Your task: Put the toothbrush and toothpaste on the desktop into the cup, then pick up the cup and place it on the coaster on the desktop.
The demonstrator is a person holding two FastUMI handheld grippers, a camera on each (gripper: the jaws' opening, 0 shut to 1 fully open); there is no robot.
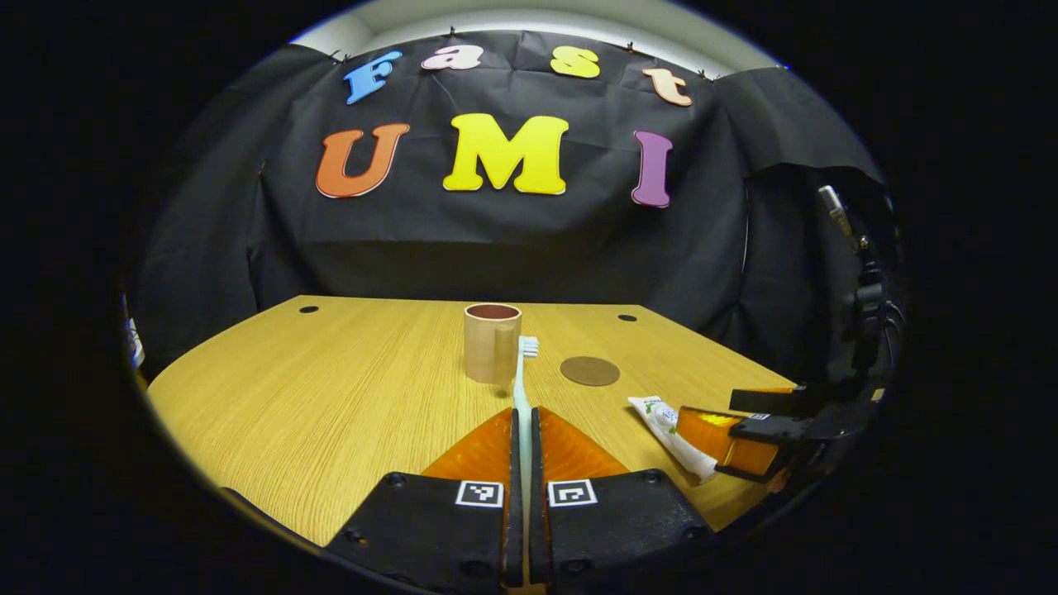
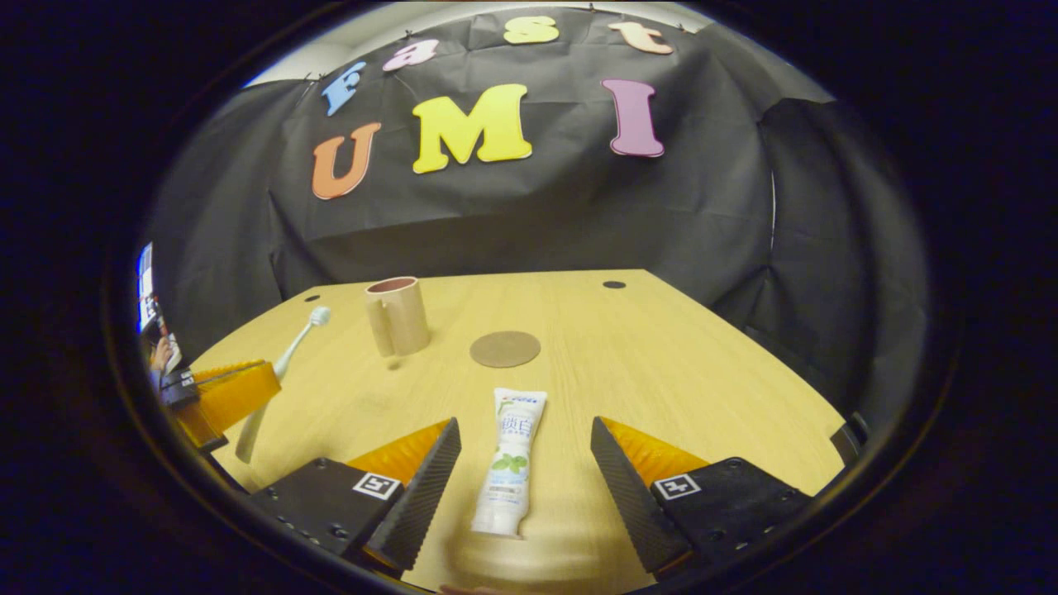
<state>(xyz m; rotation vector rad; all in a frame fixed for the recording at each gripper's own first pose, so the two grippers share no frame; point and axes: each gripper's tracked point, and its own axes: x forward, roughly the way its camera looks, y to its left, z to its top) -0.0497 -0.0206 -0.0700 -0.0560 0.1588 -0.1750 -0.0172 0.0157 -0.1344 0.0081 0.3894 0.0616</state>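
Observation:
My left gripper (image 1: 521,417) is shut on a white toothbrush (image 1: 523,388), held off the desk with its bristle head pointing toward the tan cup (image 1: 492,342). In the right gripper view the same gripper (image 2: 216,395) holds the toothbrush (image 2: 285,359) tilted, left of the cup (image 2: 397,316). My right gripper (image 2: 522,463) stands open, its fingers on either side of the white toothpaste tube (image 2: 510,459) lying on the desk. The round brown coaster (image 2: 505,349) lies just beyond the tube, to the right of the cup. From the left gripper view the tube (image 1: 671,435) lies under the right gripper (image 1: 744,430).
The wooden desk (image 2: 678,364) has small dark holes near its back corners (image 2: 613,284). Black cloth walls close the booth behind and to the sides. A person's hand (image 2: 157,355) shows at the far left behind the left gripper.

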